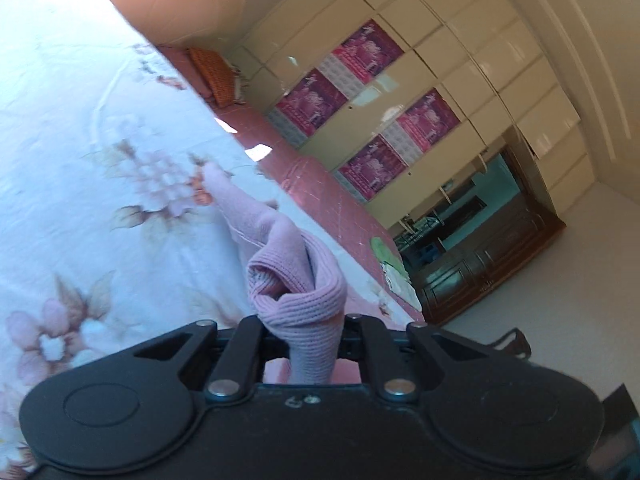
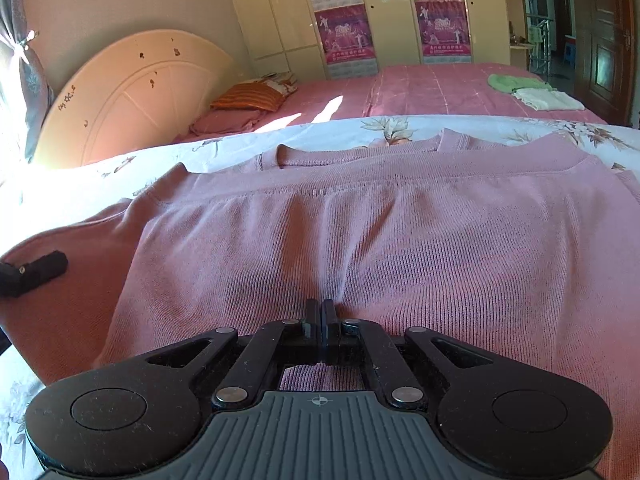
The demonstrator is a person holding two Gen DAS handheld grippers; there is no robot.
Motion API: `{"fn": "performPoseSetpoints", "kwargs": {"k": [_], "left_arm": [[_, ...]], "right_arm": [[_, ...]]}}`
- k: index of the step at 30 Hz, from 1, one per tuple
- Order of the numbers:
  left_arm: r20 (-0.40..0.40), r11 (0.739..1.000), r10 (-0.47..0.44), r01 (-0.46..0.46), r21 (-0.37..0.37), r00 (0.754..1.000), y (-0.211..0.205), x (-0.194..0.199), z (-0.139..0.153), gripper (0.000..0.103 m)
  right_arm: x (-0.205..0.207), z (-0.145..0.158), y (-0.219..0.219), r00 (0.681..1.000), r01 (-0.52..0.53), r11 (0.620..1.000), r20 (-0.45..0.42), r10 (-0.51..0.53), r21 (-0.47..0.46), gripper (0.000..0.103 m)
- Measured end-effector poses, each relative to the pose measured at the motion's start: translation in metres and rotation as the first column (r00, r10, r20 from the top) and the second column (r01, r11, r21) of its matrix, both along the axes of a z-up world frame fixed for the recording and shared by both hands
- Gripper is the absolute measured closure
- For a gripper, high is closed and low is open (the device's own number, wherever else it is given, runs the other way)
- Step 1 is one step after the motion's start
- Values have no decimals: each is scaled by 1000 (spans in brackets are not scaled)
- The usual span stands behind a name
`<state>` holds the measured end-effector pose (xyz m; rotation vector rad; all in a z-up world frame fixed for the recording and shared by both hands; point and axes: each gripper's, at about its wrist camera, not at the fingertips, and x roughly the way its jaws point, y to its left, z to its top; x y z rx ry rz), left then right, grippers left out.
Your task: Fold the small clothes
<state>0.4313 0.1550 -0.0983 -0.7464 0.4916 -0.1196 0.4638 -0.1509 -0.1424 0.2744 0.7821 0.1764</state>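
A pink ribbed knit sweater [image 2: 360,224] lies spread on the floral sheet [image 2: 224,148], neckline at the far side. My right gripper [image 2: 320,312] is shut with its fingertips pinching the near hem of the sweater. My left gripper [image 1: 304,324] is shut on a bunched cuff or edge of the pink sweater [image 1: 292,280], lifted above the sheet [image 1: 80,160]; its fingertips are hidden by the cloth. Part of the left gripper [image 2: 32,270] shows at the left edge of the right wrist view, on the sweater's sleeve.
Behind the floral sheet lies a pink bedspread [image 2: 432,88] with an orange striped pillow [image 2: 252,96] and folded green and white clothes [image 2: 532,92]. A cream headboard [image 2: 128,92] stands at the left. Wardrobes with purple posters [image 2: 344,32] line the back wall.
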Motion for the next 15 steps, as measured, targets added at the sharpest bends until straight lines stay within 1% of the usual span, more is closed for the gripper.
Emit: {"fn": "performPoseSetpoints", "kwargs": {"k": [1, 3, 4, 5, 6, 7, 9, 12, 13, 14, 15], "left_arm": [[11, 999, -24, 23, 34, 1000, -14, 5, 11, 94], [21, 989, -91, 88, 118, 996, -53, 17, 32, 94], [19, 981, -122, 118, 152, 992, -70, 21, 40, 94], [20, 969, -163, 157, 190, 986, -93, 26, 47, 94], [23, 956, -206, 197, 219, 978, -116, 30, 53, 94], [19, 941, -251, 240, 241, 968, -140, 34, 57, 94], [7, 911, -327, 313, 268, 945, -186, 39, 57, 94], [-68, 851, -431, 431, 300, 900, -264, 49, 37, 94], [-113, 821, -474, 485, 301, 873, -293, 53, 22, 88], [-161, 798, -502, 527, 294, 850, -315, 56, 7, 73], [-213, 776, -525, 566, 277, 824, -334, 58, -5, 67]], "right_arm": [[0, 0, -4, 1000, -2, 1000, -2, 2, 27, 103], [-1, 4, -24, 1000, 12, 992, -14, -10, 124, 103], [-8, 10, -41, 999, 51, 983, 10, -54, 174, 103], [-17, 17, -61, 992, 99, 972, 50, -112, 211, 103], [-28, 23, -84, 984, 139, 960, 72, -161, 243, 103], [-37, 27, -108, 977, 173, 947, 72, -199, 272, 103], [-55, 34, -157, 963, 224, 928, 78, -258, 298, 103], [-78, 39, -222, 949, 279, 901, 47, -311, 332, 103], [-86, 39, -242, 941, 310, 890, 27, -338, 333, 101], [-91, 38, -256, 934, 333, 883, 10, -356, 332, 75], [-97, 38, -270, 927, 354, 873, -5, -374, 337, 49]]}}
